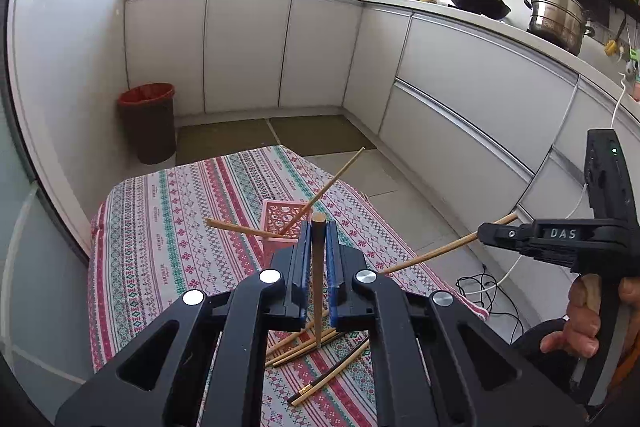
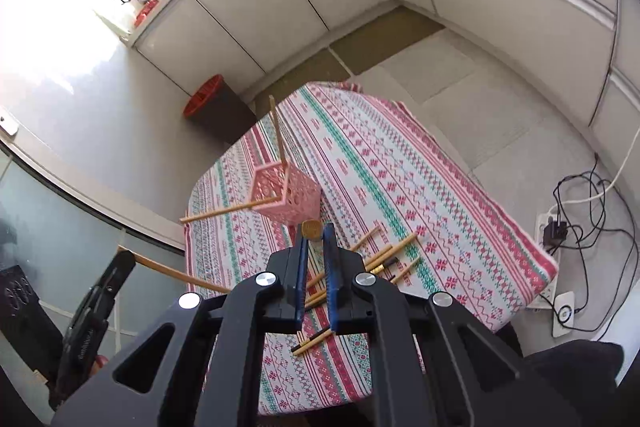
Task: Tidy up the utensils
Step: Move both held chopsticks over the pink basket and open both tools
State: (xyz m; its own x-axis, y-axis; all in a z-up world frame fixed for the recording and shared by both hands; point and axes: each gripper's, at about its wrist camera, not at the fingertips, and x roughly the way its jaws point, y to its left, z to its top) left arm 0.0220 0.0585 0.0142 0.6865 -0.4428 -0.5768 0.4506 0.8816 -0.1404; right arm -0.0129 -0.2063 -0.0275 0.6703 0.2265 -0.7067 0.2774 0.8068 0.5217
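Note:
A pink lattice basket point(image 1: 276, 221) point(image 2: 286, 193) stands on the patterned tablecloth point(image 1: 168, 247) point(image 2: 400, 179) with two wooden chopsticks point(image 1: 332, 179) point(image 2: 277, 131) leaning out of it. My left gripper point(image 1: 319, 227) is shut on a wooden chopstick point(image 1: 318, 287) that runs back between its blue pads. My right gripper point(image 2: 316, 233) is shut on another chopstick, whose round end point(image 2: 311, 229) shows between its pads. Both grippers hang above the table, short of the basket. Each shows in the other's view, the right gripper point(image 1: 486, 233) and the left gripper point(image 2: 126, 259). Several loose chopsticks point(image 1: 304, 347) point(image 2: 384, 255) lie on the cloth below.
A dark bin with a red liner point(image 1: 148, 123) point(image 2: 216, 107) stands on the floor beyond the table. White cabinets point(image 1: 460, 75) run along the back and right. A power strip with cables point(image 2: 560, 227) lies on the floor to the right. A hand point(image 1: 576, 323) grips the right gripper's handle.

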